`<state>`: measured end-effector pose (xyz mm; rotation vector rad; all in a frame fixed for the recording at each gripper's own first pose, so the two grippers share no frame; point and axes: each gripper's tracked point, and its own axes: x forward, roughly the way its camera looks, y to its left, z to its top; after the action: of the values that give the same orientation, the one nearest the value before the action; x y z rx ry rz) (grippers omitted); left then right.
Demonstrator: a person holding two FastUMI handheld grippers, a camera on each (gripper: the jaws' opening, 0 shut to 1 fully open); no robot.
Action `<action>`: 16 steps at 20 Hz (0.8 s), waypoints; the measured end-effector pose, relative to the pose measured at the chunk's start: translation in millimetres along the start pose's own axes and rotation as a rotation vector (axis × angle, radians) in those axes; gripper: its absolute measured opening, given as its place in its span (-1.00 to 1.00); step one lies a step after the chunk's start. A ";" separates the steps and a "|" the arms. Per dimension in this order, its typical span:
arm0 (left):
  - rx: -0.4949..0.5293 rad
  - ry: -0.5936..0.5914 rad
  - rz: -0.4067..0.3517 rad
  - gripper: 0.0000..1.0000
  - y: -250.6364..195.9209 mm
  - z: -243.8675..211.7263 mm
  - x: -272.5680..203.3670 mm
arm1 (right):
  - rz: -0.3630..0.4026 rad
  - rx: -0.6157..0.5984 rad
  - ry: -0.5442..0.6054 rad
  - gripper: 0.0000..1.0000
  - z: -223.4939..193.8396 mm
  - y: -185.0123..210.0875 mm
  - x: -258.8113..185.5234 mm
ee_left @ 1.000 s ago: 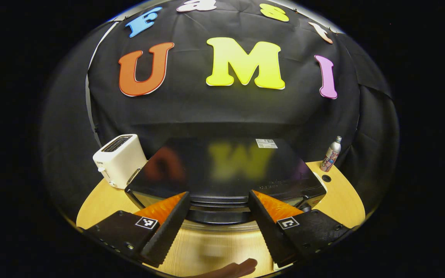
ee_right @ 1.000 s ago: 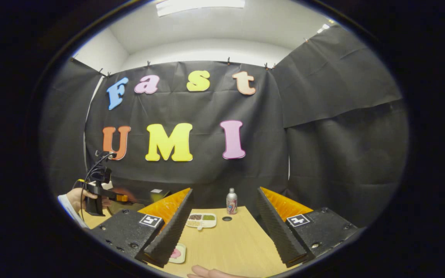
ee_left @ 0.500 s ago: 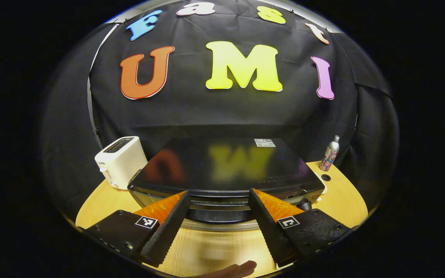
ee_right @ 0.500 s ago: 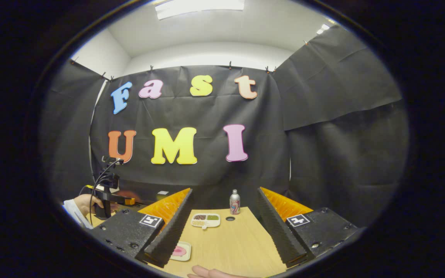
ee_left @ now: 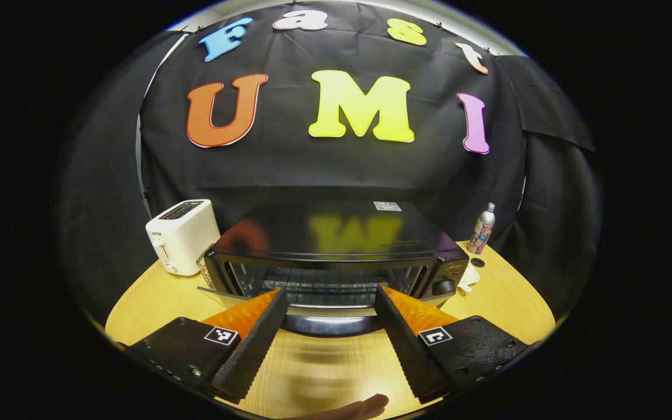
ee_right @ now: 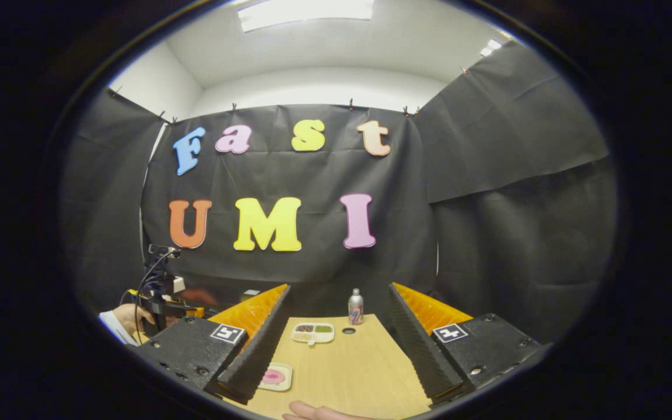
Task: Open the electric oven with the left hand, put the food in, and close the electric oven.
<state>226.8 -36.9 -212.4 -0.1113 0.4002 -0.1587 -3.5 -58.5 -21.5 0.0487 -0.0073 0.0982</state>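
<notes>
The black electric oven [ee_left: 336, 230] stands in the middle of the wooden table [ee_left: 149, 300] in the left gripper view. Its glass door is swung partly down, and the wire rack [ee_left: 324, 284] inside shows. The door's dark handle [ee_left: 330, 324] lies across the gap between the fingers of my left gripper [ee_left: 330, 290], which stand wide apart and open. In the right gripper view, my right gripper [ee_right: 339, 286] hangs open over the table with nothing in it. A small plate with pink food [ee_right: 275, 376] lies below its left finger. The left gripper [ee_right: 158, 303], held by a hand, is at the far left.
A white toaster [ee_left: 181, 236] stands left of the oven, and a slim bottle [ee_left: 482, 228] stands at its right rear. In the right gripper view, a white divided tray [ee_right: 312, 332] lies near the bottle [ee_right: 356, 306]. A fingertip [ee_left: 359, 406] shows at the bottom edge.
The oven door has swung from shut to partly open, exposing the rack, as my left gripper drew back with the handle between its fingers. My right gripper tilted up slightly.
</notes>
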 end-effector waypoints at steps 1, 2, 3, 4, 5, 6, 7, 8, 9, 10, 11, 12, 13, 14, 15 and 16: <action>0.036 -0.012 0.001 0.93 0.4 -2.9 -5.0 | 0.007 0.000 -0.003 0.99 2.8 2.8 -3.5; 0.039 -0.024 0.004 0.93 0.7 -3.1 -5.3 | 0.012 -0.003 -0.008 0.99 4.8 5.0 -6.6; 0.023 -0.019 0.003 0.92 0.9 -6.1 -7.7 | 0.014 -0.008 -0.016 0.99 8.2 7.3 -8.6; 0.016 -0.030 0.002 0.92 2.0 -7.0 -10.0 | 0.016 -0.011 -0.022 1.00 9.7 8.5 -10.4; 0.022 -0.031 0.002 0.92 1.1 -8.6 -10.8 | 0.018 -0.014 -0.027 0.99 12.5 11.0 -12.2; 0.022 -0.042 0.004 0.93 1.3 -9.7 -11.5 | 0.020 -0.017 -0.028 0.97 13.0 13.7 -13.5; 0.014 -0.041 0.005 0.93 1.5 -10.7 -12.0 | 0.023 -0.020 -0.028 0.97 13.5 15.5 -13.7; 0.013 -0.044 0.005 0.93 1.6 -12.4 -13.6 | 0.025 -0.021 -0.029 0.99 14.4 17.9 -14.6; 0.016 -0.043 0.004 0.94 1.1 -14.9 -14.9 | 0.026 -0.023 -0.029 0.99 14.6 18.7 -15.8; 0.022 -0.041 0.002 0.93 0.9 -18.3 -17.0 | 0.025 -0.025 -0.029 0.99 13.6 18.8 -16.0; 0.024 -0.036 0.001 0.93 1.3 -21.4 -19.7 | 0.026 -0.026 -0.029 0.99 13.8 19.2 -16.8; 0.019 -0.033 0.003 0.93 1.2 -25.0 -22.1 | 0.026 -0.025 -0.026 0.99 12.2 19.6 -16.1; 0.016 -0.039 0.004 0.93 0.8 -27.1 -24.7 | 0.028 -0.023 -0.023 0.99 11.5 20.4 -16.1; 0.020 -0.044 0.004 0.93 0.3 -31.3 -27.9 | 0.031 -0.022 -0.021 0.99 10.8 21.9 -16.9; 0.024 -0.051 0.005 0.93 0.0 -35.9 -30.0 | 0.029 -0.024 -0.019 0.99 9.9 21.9 -16.1; 0.022 -0.052 0.005 0.93 0.2 -40.5 -32.2 | 0.029 -0.026 -0.016 0.99 7.3 20.7 -15.5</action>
<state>181.6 -34.2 -237.3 -0.0928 0.3469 -0.1547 -20.9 -39.8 -13.4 0.0236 -0.0257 0.1263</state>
